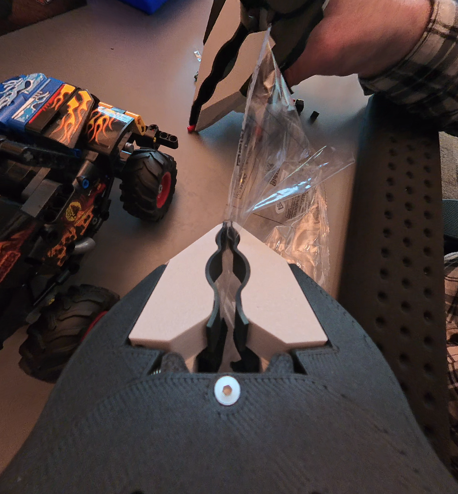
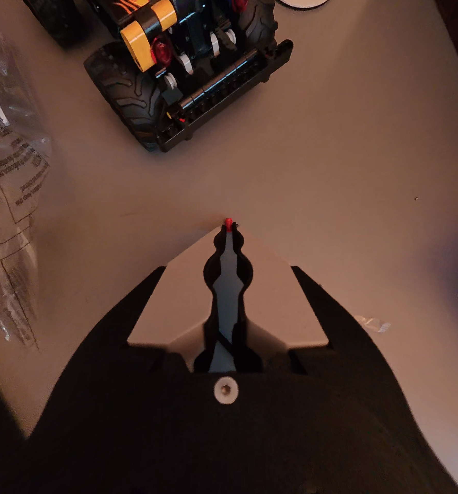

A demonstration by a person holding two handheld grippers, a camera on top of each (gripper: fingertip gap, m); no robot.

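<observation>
Plastic film fills the left wrist view: the left gripper (image 1: 226, 224) has its jaws pressed together on a corner of a clear plastic bag (image 1: 273, 160), which rises slack above the tabletop (image 1: 142, 66) near its right edge; a second flat clear bag (image 1: 302, 232) lies under it on the surface; a hand (image 1: 356, 40) in a plaid sleeve (image 1: 436, 66) holds the other tool, seen only here from outside. The right gripper (image 2: 228, 226) pinches a small red piece (image 2: 228, 223) at its very tips, low over the tabletop's middle; the left view shows that same red tip touching or nearly touching the surface. A brick-built monster truck (image 1: 56, 187) with flame decals stands toward the left edge; the right wrist view alone shows its bumper end and yellow parts; small dark loose pieces (image 1: 306, 108) appear only in the left view.
</observation>
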